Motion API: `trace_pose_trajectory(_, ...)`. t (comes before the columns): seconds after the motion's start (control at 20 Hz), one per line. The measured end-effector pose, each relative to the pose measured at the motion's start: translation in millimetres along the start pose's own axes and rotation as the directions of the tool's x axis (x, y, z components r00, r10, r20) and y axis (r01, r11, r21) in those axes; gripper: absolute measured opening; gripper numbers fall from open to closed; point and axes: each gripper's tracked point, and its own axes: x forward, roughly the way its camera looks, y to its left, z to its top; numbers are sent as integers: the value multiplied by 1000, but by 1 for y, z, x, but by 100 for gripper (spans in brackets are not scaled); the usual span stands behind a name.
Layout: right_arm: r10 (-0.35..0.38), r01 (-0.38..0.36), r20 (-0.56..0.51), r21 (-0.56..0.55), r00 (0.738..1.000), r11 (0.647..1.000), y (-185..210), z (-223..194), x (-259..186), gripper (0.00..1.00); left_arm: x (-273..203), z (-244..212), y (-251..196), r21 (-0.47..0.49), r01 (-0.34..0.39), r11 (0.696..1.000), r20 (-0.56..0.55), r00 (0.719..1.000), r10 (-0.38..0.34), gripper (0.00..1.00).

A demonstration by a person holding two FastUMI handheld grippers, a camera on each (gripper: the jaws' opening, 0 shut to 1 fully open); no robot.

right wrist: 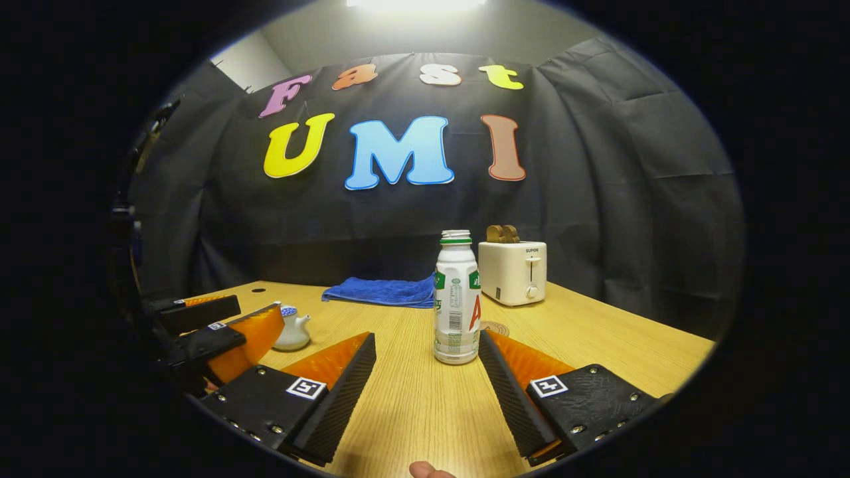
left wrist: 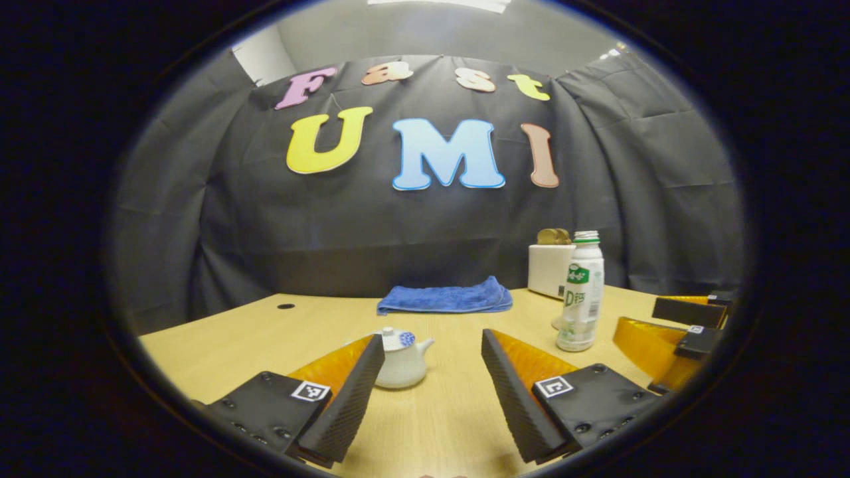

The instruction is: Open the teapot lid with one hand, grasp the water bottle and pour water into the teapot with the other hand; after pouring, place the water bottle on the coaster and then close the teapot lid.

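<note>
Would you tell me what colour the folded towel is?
Blue; the towel shows best in the left gripper view.

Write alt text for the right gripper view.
An open gripper points at an uncapped upright bottle standing on a wooden table. Behind the bottle are a coaster, a toaster and a blue towel; a lidded teapot sits at left beside the other gripper.

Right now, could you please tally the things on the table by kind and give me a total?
Teapot, lid on: 1
Water bottle, uncapped: 1
Coaster, behind the bottle: 1
Blue towel, folded: 1
Toaster, with bread in its slots: 1
Total: 5 things on the table
</note>
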Motion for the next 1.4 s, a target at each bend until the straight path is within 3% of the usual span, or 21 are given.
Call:
trace_pose_trajectory(0.25,-16,16,-14,20,1000,1000,-14,-2,4,96,50,-11,26,-62,-19,998,-68,998,15,100)
trace_pose_trajectory(0.75,-15,16,-10,39,1000,999,-19,-1,4,96,95,-19,44,-62,-45,997,-115,993,38,100)
trace_pose_trajectory(1.0,-17,17,-16,43,1000,999,-20,-2,4,96,96,-20,40,-20,-34,999,-137,990,31,82)
trace_pose_trajectory(1.15,-16,17,-15,46,1000,999,-21,-2,1,96,93,-19,49,33,-74,997,-145,986,78,82)
trace_pose_trajectory(1.25,-19,19,-17,49,1000,999,-22,-2,2,96,97,-21,53,16,-85,996,-145,986,86,45)
trace_pose_trajectory(1.4,-18,19,-19,52,1000,998,-22,-2,1,96,98,-21,49,4,-67,998,-151,986,67,41)
